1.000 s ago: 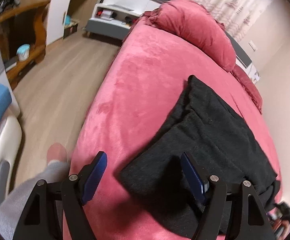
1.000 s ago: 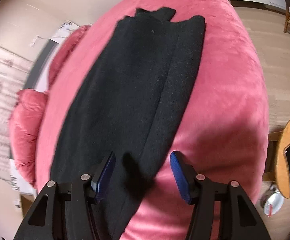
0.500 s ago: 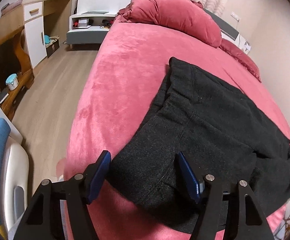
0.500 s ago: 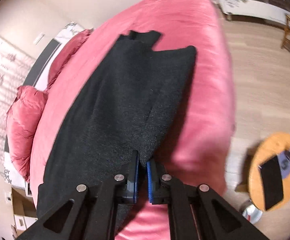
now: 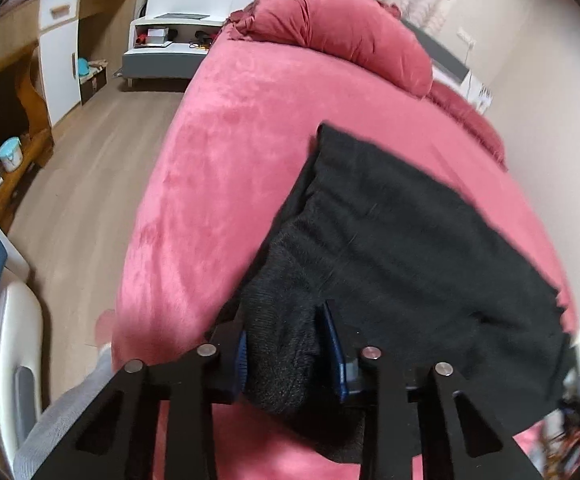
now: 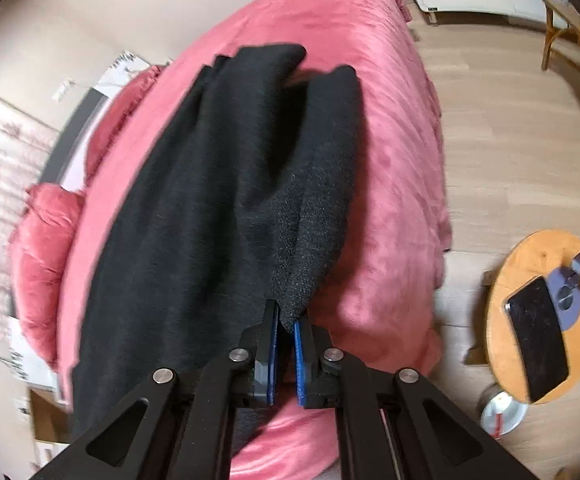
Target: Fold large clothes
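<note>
Both grippers clamped on black garment (image 5: 390, 240) lying along pink bed (image 5: 218, 152): left gripper (image 5: 286, 348) bunches one corner, right gripper (image 6: 286, 332) pinches the other. I'd lift level, keep the edge taut, then fold across evenly.

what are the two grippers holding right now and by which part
Both hold the black garment on the red bed. The left gripper clamps a bunched corner of its near edge; the right gripper pinches another corner of that edge.
</note>
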Demonstrator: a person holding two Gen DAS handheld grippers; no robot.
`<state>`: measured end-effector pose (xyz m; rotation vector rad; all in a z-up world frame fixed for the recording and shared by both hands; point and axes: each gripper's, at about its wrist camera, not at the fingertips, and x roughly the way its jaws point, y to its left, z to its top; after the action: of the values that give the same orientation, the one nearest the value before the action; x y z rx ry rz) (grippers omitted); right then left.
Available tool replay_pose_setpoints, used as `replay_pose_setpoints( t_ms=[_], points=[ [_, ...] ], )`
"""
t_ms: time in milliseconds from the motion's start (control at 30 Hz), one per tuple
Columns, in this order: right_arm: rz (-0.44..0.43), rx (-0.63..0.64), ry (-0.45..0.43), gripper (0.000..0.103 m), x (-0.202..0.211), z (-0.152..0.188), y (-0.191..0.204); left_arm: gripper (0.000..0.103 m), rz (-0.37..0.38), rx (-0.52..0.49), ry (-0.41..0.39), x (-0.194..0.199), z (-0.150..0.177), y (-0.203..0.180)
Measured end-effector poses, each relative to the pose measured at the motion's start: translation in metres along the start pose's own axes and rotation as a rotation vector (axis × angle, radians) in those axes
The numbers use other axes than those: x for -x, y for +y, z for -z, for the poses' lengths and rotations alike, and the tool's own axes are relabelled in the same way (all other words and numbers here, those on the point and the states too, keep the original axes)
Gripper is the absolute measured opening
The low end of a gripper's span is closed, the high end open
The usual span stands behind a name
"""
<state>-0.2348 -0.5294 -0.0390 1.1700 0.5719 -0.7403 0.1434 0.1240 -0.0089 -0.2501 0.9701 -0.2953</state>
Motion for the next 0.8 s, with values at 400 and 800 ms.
replay_pose_setpoints(
  t_ms=[400,800],
  points=[
    [0.067,-0.088,0.011,0.004,0.010,-0.011,-0.032,0.048,-0.064,-0.064,0.152,-0.015,0.022,0.017],
    [0.101,0.044,-0.025,0.026,0.028,-0.015,-0.038,0.067,-0.105,0.111,-0.052,0.023,-0.007,0.039]
  ],
)
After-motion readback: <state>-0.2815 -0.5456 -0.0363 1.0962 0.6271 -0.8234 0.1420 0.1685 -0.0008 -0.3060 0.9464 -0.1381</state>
